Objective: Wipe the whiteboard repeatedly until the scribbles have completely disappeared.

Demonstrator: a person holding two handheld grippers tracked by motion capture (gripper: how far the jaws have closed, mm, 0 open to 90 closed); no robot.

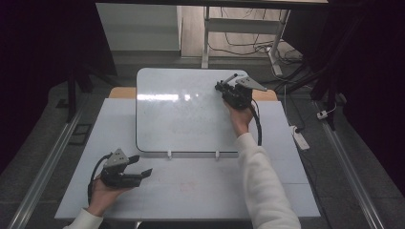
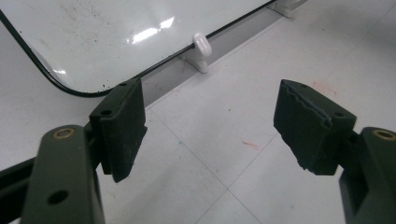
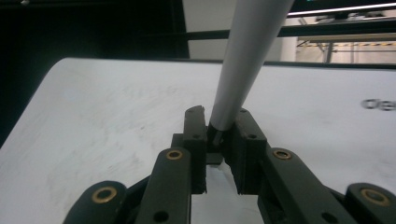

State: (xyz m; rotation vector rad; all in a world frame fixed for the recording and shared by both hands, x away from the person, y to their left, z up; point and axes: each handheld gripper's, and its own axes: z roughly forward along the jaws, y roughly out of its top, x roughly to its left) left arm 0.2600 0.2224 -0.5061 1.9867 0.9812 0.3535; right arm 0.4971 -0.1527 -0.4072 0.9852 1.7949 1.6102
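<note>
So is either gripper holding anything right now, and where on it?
The right gripper is shut on a grey marker, pinching it at its lower end over the whiteboard. The left gripper is open and holds nothing.

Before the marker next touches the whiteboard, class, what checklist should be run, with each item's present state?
1. Right gripper shut on the marker: ok.
2. Marker gripped near one end, its barrel angled up past the fingers: ok.
3. Marker cap off: cannot tell.
4. Whiteboard seated in its two clips: ok.
5. Left gripper open, resting off the board: ok.
6. Writing tip pointing at the board: cannot tell.
</note>
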